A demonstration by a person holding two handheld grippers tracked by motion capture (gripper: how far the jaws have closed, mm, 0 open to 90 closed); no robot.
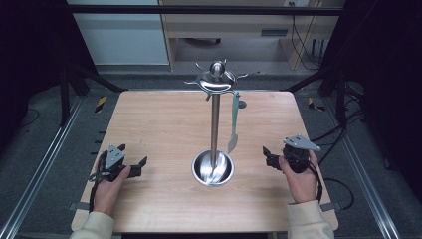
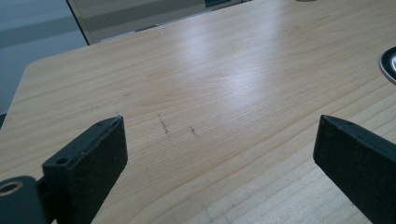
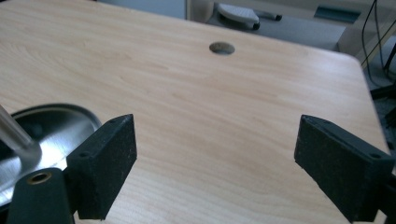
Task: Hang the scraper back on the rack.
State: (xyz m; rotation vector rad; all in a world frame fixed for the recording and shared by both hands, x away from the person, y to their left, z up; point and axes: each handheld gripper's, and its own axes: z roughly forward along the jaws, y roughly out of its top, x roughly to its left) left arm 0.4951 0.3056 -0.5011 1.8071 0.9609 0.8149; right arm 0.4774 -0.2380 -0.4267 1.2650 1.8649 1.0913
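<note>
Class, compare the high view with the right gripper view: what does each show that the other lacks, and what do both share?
High view alone: the hanging spatula, the stand's hooked top, both hands with the left gripper and the right gripper. Right gripper view alone: its fingers close up, wide apart. Shared: the wooden table, its cable hole, the stand's steel base and pole.

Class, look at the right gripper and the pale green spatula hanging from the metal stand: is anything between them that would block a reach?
Nothing visible does. The right gripper rests open on bare table, and the spatula hangs free beside the stand's pole.
</note>
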